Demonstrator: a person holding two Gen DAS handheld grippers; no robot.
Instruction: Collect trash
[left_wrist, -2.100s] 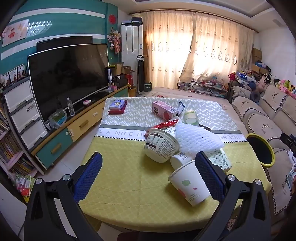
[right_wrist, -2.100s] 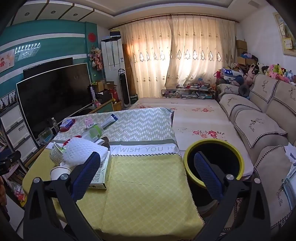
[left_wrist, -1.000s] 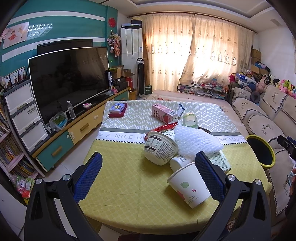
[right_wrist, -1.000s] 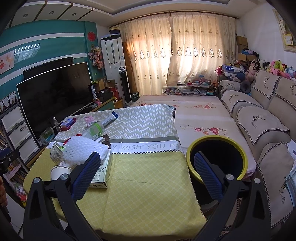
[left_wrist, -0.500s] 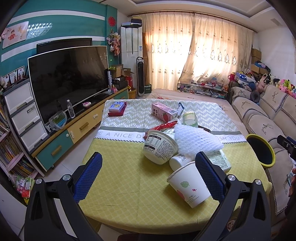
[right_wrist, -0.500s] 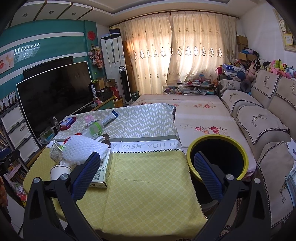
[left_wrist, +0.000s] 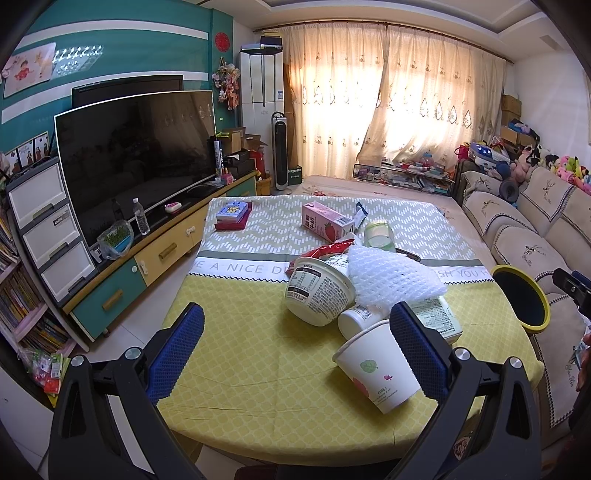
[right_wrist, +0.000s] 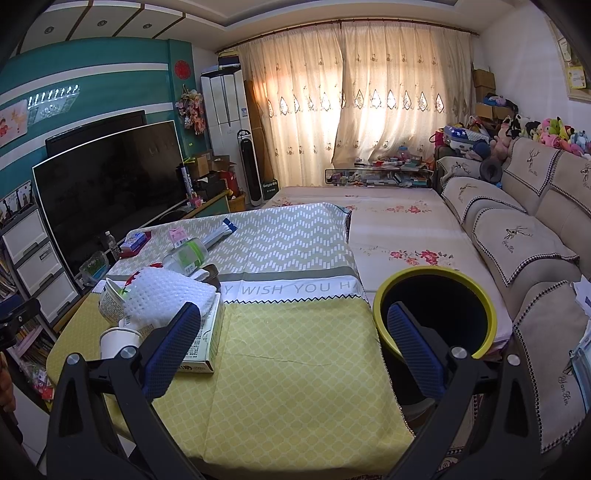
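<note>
Left wrist view shows the left gripper (left_wrist: 295, 347) with its jaws spread wide and holding nothing, poised above the near edge of the yellow tablecloth (left_wrist: 240, 354); its right blue pad sits just in front of a tipped paper cup (left_wrist: 376, 365) printed with a leaf, whose mouth faces up and left, so the sensible first grab is that cup, taken across its wall near the rim where it will crush least; behind it, touching or nearly so, lie a small white tub (left_wrist: 356, 321), a large instant-noodle bowl (left_wrist: 319, 291) on its side, a white foam net (left_wrist: 391, 277) draped over a flat printed box (left_wrist: 437, 317), and a red wrapper (left_wrist: 325, 251); farther back are a pink strawberry milk carton (left_wrist: 325, 223) and a clear green-lidded bottle (left_wrist: 376, 232); because the heap leans together, I judge that lifting the cup straight up, rather than dragging, avoids rolling the bowl; right wrist view shows the right gripper (right_wrist: 295, 343) likewise spread and empty, one pad over the box's corner, the other over the mouth of the yellow-rimmed bin (right_wrist: 480, 306), which stands just beside the table's right edge; the bin is well apart from the heap, so each piece needs a carry across the bare cloth; the light foam net may snag and pull neighbours along.
</note>
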